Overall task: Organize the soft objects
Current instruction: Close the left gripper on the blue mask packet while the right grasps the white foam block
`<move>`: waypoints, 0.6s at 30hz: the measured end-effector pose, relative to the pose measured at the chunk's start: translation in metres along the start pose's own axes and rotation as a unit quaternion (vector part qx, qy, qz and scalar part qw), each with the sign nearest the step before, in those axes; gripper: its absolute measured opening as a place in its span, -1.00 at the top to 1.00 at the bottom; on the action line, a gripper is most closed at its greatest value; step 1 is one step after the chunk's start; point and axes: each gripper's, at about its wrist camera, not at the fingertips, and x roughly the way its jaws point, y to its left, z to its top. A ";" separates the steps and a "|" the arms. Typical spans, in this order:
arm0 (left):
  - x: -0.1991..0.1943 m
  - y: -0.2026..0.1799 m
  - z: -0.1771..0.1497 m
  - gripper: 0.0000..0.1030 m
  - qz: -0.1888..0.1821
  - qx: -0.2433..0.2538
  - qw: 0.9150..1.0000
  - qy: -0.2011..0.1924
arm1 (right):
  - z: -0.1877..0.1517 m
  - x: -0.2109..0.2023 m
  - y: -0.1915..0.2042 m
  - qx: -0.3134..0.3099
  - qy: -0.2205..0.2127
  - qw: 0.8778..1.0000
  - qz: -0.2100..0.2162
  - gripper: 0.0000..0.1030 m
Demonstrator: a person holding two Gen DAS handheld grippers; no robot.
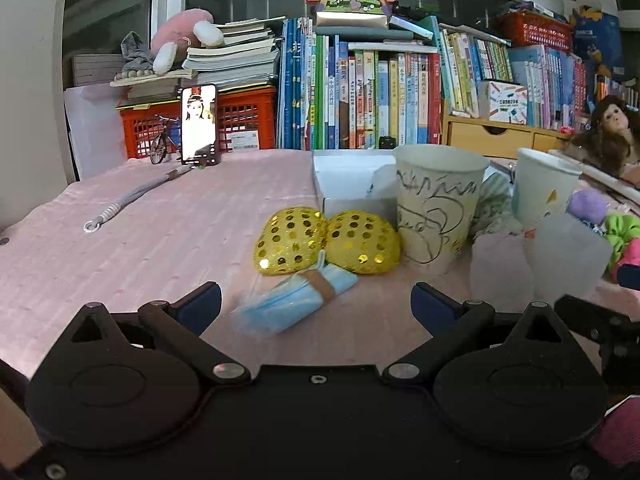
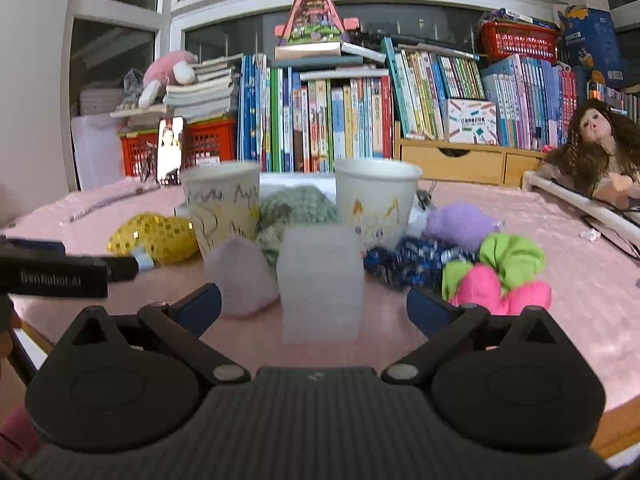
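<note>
My left gripper [image 1: 316, 304] is open and empty, with a rolled blue face mask [image 1: 296, 300] lying between its fingers on the pink cloth. Behind the mask lies a gold sequined bow [image 1: 326, 242]. My right gripper [image 2: 314, 304] is open and empty, with a translucent white foam block [image 2: 322, 284] between its fingers and a pale lilac soft lump [image 2: 240, 280] at its left. To the right lie a pink and green scrunchie [image 2: 500, 272], a blue sequined piece [image 2: 404, 262] and a purple plush [image 2: 460, 224]. A green knitted item [image 2: 296, 208] sits between two paper cups.
Two paper cups [image 1: 438, 204] [image 1: 542, 188] stand mid-table by a white box [image 1: 344, 178]. A phone [image 1: 199, 124], toy bicycle and cord [image 1: 136, 194] lie at the back left. Books, red crates and a doll [image 2: 596, 148] line the back.
</note>
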 end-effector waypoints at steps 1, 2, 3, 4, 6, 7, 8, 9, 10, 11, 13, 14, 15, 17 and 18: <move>0.002 0.000 -0.001 -0.96 0.002 0.003 1.000 0.001 | -0.002 0.001 0.000 -0.002 0.003 1.000 -0.002 -0.99; 0.004 0.002 -0.001 -0.96 0.004 0.006 1.000 0.002 | -0.003 0.002 0.000 -0.005 0.004 1.000 -0.004 -0.99; 0.006 0.002 -0.001 -0.96 0.006 0.009 1.000 0.004 | -0.004 0.003 0.001 -0.008 0.005 1.000 -0.007 -0.99; 0.009 0.002 -0.002 -0.96 0.007 0.011 1.000 0.007 | -0.004 0.004 0.001 -0.011 0.006 1.000 -0.008 -0.99; 0.014 0.003 -0.002 -0.96 0.006 0.013 1.000 0.016 | -0.004 0.004 0.000 -0.016 0.004 1.000 -0.009 -0.98; 0.016 0.003 -0.002 -0.94 0.003 0.014 1.000 0.025 | -0.005 0.004 0.000 -0.017 0.003 1.000 -0.008 -0.98; 0.019 0.004 -0.002 -0.91 -0.001 0.013 0.999 0.031 | -0.004 0.004 0.000 -0.019 0.003 1.000 -0.005 -0.95; 0.022 0.005 -0.002 -0.89 -0.007 0.012 0.999 0.039 | -0.004 0.004 0.000 -0.022 0.002 1.000 -0.003 -0.94; 0.023 0.005 -0.002 -0.86 -0.011 0.010 0.999 0.044 | -0.004 0.005 0.001 -0.025 0.003 1.000 -0.002 -0.92; 0.024 0.006 -0.002 -0.85 -0.013 0.008 0.999 0.046 | -0.004 0.005 0.002 -0.028 0.004 1.000 -0.001 -0.90; 0.024 0.008 -0.003 -0.84 -0.015 0.005 0.999 0.049 | -0.003 0.006 0.003 -0.033 0.005 0.999 0.001 -0.85; 0.024 0.008 -0.004 -0.83 -0.016 0.005 0.999 0.049 | -0.004 0.007 0.004 -0.035 0.006 0.999 0.002 -0.83; 0.024 0.008 -0.004 -0.81 -0.017 0.004 0.999 0.050 | -0.004 0.007 0.005 -0.037 0.006 0.999 0.003 -0.82; 0.023 0.008 -0.003 -0.62 -0.020 0.002 0.998 0.054 | -0.005 0.007 0.006 -0.041 0.007 0.999 0.003 -0.78; 0.022 0.008 -0.004 -0.57 -0.021 0.000 0.998 0.055 | -0.005 0.008 0.007 -0.043 0.008 0.999 0.004 -0.77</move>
